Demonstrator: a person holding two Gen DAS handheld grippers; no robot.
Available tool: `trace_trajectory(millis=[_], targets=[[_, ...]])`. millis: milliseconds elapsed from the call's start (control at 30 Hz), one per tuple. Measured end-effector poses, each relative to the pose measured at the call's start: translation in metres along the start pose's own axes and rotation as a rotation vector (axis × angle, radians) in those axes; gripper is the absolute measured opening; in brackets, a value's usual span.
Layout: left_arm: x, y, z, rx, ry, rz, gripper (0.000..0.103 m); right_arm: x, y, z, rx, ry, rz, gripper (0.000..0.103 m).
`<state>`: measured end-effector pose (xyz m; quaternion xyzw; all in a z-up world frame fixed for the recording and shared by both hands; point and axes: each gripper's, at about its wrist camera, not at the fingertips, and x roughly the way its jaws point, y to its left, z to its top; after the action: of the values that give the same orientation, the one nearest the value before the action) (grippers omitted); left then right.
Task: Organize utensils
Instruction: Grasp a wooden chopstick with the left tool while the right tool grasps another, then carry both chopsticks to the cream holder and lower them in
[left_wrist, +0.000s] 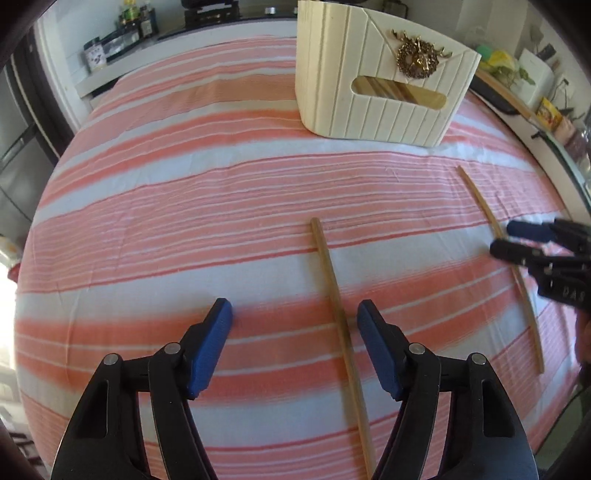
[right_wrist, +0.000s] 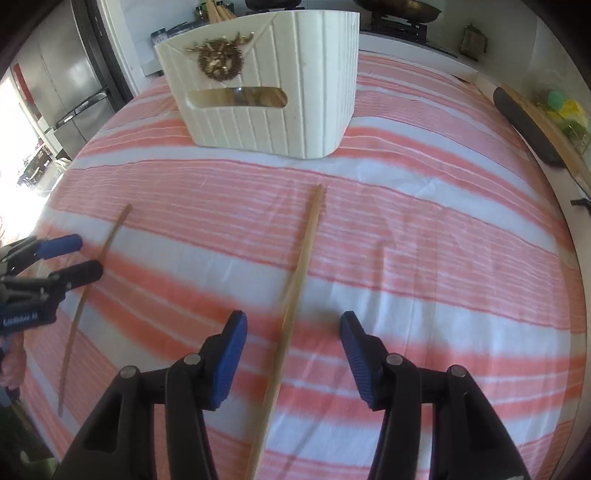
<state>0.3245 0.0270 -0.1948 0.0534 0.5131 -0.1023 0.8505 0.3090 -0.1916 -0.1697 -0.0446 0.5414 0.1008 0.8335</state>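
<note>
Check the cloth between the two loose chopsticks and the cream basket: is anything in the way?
Nothing visible. Each chopstick lies between an open gripper's jaws, and only bare striped cloth runs to the basket.

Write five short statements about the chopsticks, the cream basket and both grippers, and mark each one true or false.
1. Two chopsticks lie on the striped cloth, one in front of each gripper: the left chopstick and the right chopstick. True.
2. The left gripper is clamped on a chopstick. False: its jaws are open, with the stick lying on the cloth between them.
3. The cream basket stands upright beyond the chopsticks. True.
4. The basket is empty. False: wooden pieces show through its handle slot.
5. The right gripper is shut. False: its jaws are open on either side of a chopstick.
</note>
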Motion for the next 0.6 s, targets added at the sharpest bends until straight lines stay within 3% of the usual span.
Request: trace_trajectory(millis=[100,133,167,233,267,300,433,600], targets=[[0.005,-0.001,0.014,0.006,0.005,0.001,0.060,0.015,-0.005,0.031,0.032,-0.002,-0.003,0.048],[0.008,-0.001,0.019,0.003,0.007,0.000,0.057,0.020,-0.006,0.041,0.041,0.006,-0.014,0.041],[0.009,-0.001,0.023,0.000,0.007,0.002,0.048,0.024,-0.006,0.048,0.040,0.012,-0.033,0.037],[0.010,-0.004,0.027,-0.001,0.006,0.002,0.030,0.030,-0.002,0.060,0.031,0.033,-0.069,0.014],[0.009,-0.006,0.028,0.003,0.002,0.005,0.015,0.028,-0.003,0.061,0.031,0.042,-0.075,0.008],[0.009,-0.008,0.028,0.008,0.002,-0.003,0.006,0.027,-0.003,0.061,0.031,0.048,-0.076,0.006],[0.002,-0.010,0.027,-0.004,-0.012,-0.032,0.004,0.010,-0.007,0.057,0.051,-0.005,-0.042,0.006],[-0.045,-0.008,0.022,-0.029,-0.127,-0.064,0.004,-0.054,-0.020,0.048,0.105,-0.177,0.079,0.006]])
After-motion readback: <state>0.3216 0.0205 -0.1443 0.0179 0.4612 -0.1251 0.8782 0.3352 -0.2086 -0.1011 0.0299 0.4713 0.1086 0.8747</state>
